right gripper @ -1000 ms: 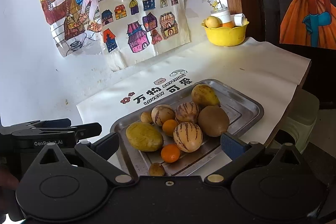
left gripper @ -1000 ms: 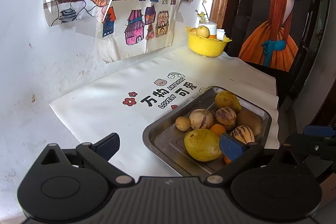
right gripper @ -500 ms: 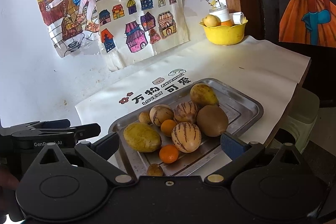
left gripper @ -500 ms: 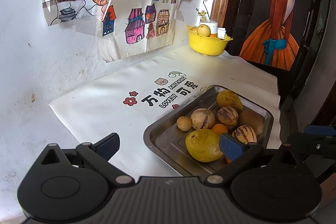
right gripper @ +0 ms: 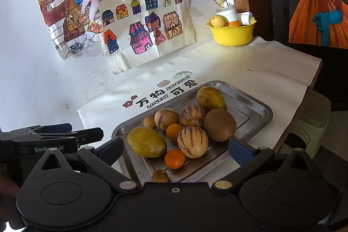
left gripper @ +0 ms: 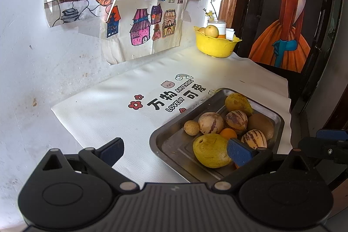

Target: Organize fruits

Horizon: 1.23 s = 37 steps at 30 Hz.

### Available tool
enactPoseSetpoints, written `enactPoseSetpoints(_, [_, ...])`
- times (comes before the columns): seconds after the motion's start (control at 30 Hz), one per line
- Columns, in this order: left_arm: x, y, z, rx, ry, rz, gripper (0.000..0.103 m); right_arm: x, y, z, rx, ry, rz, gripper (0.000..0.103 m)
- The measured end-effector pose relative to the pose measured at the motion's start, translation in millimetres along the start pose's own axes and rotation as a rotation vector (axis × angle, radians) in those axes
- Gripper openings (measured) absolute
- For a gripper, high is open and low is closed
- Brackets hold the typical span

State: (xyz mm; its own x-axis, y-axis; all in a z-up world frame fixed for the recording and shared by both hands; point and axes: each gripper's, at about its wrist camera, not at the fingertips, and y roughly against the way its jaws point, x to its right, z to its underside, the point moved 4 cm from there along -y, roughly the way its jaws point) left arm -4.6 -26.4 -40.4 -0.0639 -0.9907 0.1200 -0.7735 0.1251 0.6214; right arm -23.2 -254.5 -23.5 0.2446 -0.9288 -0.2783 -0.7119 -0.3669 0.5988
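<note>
A steel tray [right gripper: 256,107] on the white mat holds several fruits: two yellow-green mangoes [right gripper: 146,141], striped melons [right gripper: 192,141], a brown kiwi [right gripper: 219,124], small oranges [right gripper: 174,159] and small brown fruits. The tray also shows in the left wrist view [left gripper: 167,140]. A yellow bowl [right gripper: 233,33] with fruit stands at the far back right; it also shows in the left wrist view [left gripper: 214,44]. My right gripper [right gripper: 176,149] is open and empty, just in front of the tray. My left gripper [left gripper: 175,150] is open and empty at the tray's left edge.
A white wall with taped drawings [right gripper: 141,29] rises behind the mat. The mat carries a printed logo [left gripper: 171,97]. The table's right edge [right gripper: 313,82] drops off beside a dark doorway with a painted figure. A pale green stool [right gripper: 313,123] stands below.
Both grippers have crept slightly forward toward the tray. Nothing was taken hold of or moved.
</note>
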Motion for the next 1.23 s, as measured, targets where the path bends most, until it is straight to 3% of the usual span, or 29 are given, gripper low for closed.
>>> enactPoseSetpoints(0.67, [-0.4, 0.4, -0.3, -0.004, 0.001, 0.005, 0.103, 1.4, 0.2, 0.0, -0.003, -0.002, 0.000, 0.102])
enactPoseSetpoints(0.93, [-0.4, 0.6, 0.5, -0.005, 0.028, 0.051, 0.103, 5.3, -0.9, 3.4, -0.009, -0.009, 0.003, 0.102])
enactPoseSetpoints(1.1, [1.6, 8.6, -0.2, 0.077, 0.013, 0.042, 0.103, 6.6, -0.8, 3.7, -0.010, -0.010, 0.006, 0.102])
enactPoseSetpoints(1.23, [-0.7, 6.3, -2.6, 0.076, 0.025, 0.031, 0.103, 8.2, -1.7, 4.9, -0.016, -0.013, 0.007, 0.102])
